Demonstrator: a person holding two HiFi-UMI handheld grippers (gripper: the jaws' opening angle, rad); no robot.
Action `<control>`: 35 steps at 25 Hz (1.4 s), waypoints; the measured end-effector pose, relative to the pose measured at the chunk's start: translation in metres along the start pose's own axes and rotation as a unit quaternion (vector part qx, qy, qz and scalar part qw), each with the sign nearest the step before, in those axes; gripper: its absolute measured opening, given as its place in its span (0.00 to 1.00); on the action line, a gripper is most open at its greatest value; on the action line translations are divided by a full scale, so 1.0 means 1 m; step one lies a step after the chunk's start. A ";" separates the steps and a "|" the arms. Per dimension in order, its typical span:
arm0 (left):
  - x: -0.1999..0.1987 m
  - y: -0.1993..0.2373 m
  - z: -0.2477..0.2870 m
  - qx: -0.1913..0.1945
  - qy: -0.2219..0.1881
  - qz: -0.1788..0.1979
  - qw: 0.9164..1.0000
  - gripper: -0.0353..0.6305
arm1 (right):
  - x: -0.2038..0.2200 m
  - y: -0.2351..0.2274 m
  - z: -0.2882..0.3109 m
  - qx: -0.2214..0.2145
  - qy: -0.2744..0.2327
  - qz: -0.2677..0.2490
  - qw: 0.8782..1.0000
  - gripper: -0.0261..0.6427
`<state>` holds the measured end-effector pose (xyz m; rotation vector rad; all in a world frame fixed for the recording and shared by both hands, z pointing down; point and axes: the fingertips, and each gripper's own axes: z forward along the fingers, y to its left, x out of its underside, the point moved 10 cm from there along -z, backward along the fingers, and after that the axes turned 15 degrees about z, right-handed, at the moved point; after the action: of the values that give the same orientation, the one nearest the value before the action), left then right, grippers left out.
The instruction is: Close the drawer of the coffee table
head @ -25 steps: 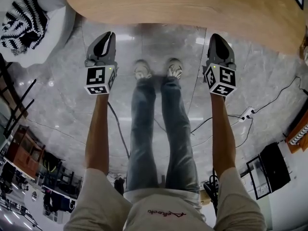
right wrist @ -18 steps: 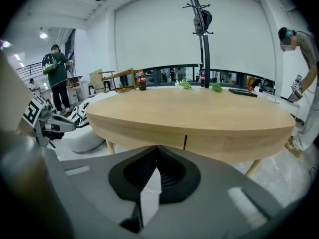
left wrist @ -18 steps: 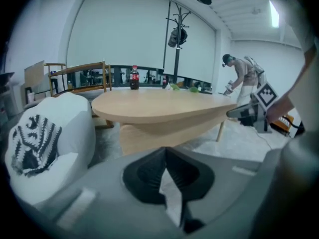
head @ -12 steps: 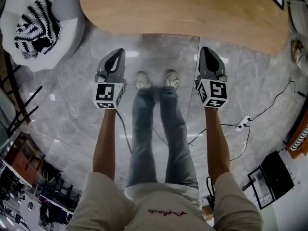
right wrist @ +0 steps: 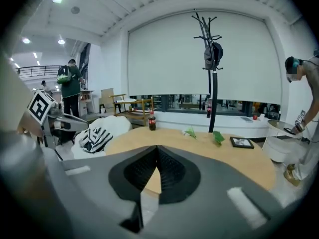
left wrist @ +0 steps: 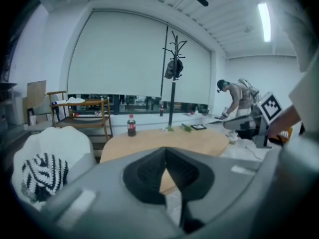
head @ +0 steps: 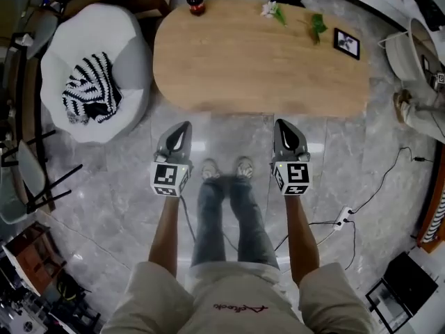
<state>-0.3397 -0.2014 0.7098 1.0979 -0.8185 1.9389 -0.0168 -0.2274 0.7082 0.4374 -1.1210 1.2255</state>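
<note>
The coffee table (head: 257, 54) is a long oval wooden top lying across the upper head view. No drawer front shows under its near edge in any view. My left gripper (head: 182, 126) and right gripper (head: 281, 124) are held side by side above the grey floor, short of the table's near edge and pointing at it. Both are shut with nothing between the jaws. In the left gripper view the closed jaws (left wrist: 166, 152) sit over the tabletop (left wrist: 149, 141). The right gripper view shows the same: shut jaws (right wrist: 157, 149) in front of the table (right wrist: 219, 151).
A white beanbag (head: 118, 40) with a striped cloth (head: 89, 89) stands left of the table. On the table are a cola bottle (head: 196, 2), green sprigs (head: 316, 25) and a picture frame (head: 346, 42). Cables and a power strip (head: 342, 218) lie at the right. A coat stand (left wrist: 172, 73) rises behind.
Both grippers have risen together, away from the floor. The head view has pulled back, so the whole table and the beanbag now show.
</note>
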 end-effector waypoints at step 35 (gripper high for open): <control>-0.289 0.047 -0.198 -0.059 -0.113 0.056 0.990 0.05 | -0.265 0.069 -0.223 0.015 -0.136 -0.033 0.990 0.05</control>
<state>-0.3589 -0.1505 0.3601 1.2377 -1.1266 1.8515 0.0378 -0.1647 0.3644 0.6741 -1.3089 1.1495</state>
